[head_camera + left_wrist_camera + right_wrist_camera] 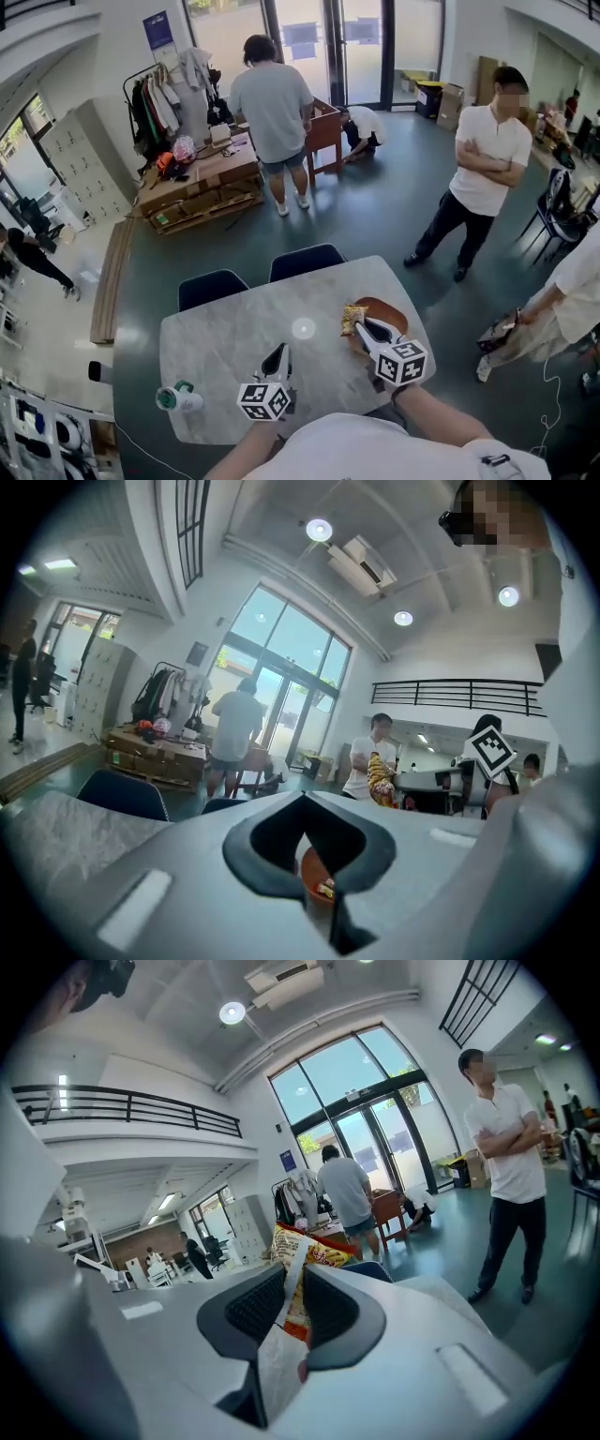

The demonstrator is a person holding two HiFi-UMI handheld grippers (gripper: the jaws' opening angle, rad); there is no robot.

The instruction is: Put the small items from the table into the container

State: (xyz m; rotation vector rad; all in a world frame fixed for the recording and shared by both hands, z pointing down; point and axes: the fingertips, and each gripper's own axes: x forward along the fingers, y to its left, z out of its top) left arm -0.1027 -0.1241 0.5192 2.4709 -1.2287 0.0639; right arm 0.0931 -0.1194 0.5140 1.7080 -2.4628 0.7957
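Releasing over the bowl – where it could slip

Closest to you, a green-and-white item (178,398) lies near the left edge of the marble table (225,347). It isn't packed yet, and a careless sweep with an arm could send it off that edge.

Your left gripper (278,354) hovers over the tabletop with its jaws pressed together and nothing between them, so it can't catch anything.

Your right gripper (287,1277) is clamped on a yellow-and-red snack packet (307,1249), pinching only a thin fold, with the rest sticking out past the jaws. A crinkly film like that may slide out early.

Just beyond, the packet hangs at the near-left rim of the orange-brown bowl (392,315), which sits close to the table's right edge – let go off-centre and the packet will likely tip over the rim onto the table or floor.
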